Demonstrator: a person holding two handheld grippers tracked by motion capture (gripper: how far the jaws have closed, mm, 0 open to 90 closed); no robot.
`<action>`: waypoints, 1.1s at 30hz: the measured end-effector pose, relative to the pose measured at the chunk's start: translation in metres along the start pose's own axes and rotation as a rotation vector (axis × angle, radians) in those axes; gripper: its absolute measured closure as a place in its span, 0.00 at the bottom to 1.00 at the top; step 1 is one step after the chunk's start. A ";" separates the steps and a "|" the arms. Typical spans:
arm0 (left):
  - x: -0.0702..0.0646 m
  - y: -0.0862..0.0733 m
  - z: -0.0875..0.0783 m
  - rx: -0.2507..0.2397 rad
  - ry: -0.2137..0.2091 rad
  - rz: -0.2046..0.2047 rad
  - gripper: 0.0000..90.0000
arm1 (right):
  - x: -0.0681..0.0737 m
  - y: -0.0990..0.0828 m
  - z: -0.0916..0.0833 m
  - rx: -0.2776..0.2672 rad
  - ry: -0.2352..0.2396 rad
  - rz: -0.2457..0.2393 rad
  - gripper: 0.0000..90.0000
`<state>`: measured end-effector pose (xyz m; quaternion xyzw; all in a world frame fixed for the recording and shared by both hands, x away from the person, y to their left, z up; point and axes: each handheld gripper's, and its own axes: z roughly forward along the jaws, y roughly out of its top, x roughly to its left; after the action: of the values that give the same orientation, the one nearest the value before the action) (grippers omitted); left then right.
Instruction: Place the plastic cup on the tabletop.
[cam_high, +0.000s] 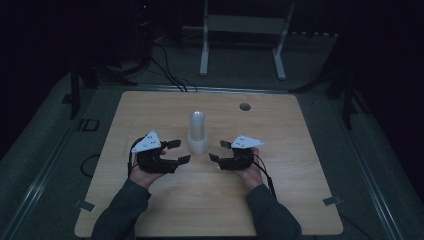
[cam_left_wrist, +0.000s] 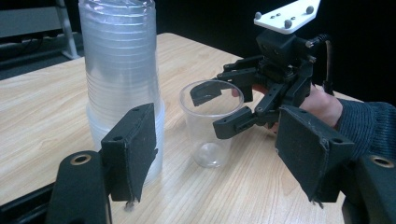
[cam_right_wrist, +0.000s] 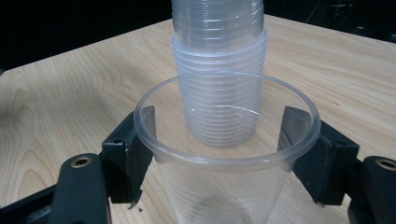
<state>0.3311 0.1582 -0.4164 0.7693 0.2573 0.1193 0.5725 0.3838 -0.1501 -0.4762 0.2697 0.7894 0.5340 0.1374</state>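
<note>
A tall stack of clear plastic cups (cam_high: 197, 132) stands upside down at the middle of the wooden table (cam_high: 165, 210). In the left gripper view a single clear cup (cam_left_wrist: 210, 144) stands upright on the table right beside the stack (cam_left_wrist: 121, 70). My right gripper (cam_left_wrist: 208, 112) has its jaws on either side of this cup just under the rim. In the right gripper view the pads (cam_right_wrist: 135, 149) lie against the cup's (cam_right_wrist: 224, 186) wall, with the stack (cam_right_wrist: 217, 56) just behind it. My left gripper (cam_high: 180, 151) is open and holds nothing, left of the stack.
A round hole (cam_high: 244, 106) sits in the tabletop near the far edge. Behind the table stands a white frame (cam_high: 245, 30), with cables (cam_high: 170, 75) on the dark floor. Bare wood lies in front of both hands.
</note>
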 end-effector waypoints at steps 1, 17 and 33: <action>0.000 0.000 0.000 0.000 0.000 0.002 0.32 | 0.000 0.000 0.000 0.001 0.002 0.001 0.31; 0.000 0.000 0.000 -0.002 0.001 0.001 0.32 | 0.000 -0.004 -0.006 0.004 0.020 0.001 0.28; -0.001 0.000 0.000 -0.002 -0.002 0.000 0.32 | 0.008 -0.006 -0.009 0.036 0.027 -0.020 0.15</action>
<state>0.3303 0.1581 -0.4163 0.7689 0.2567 0.1189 0.5734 0.3716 -0.1540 -0.4777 0.2568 0.8035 0.5219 0.1270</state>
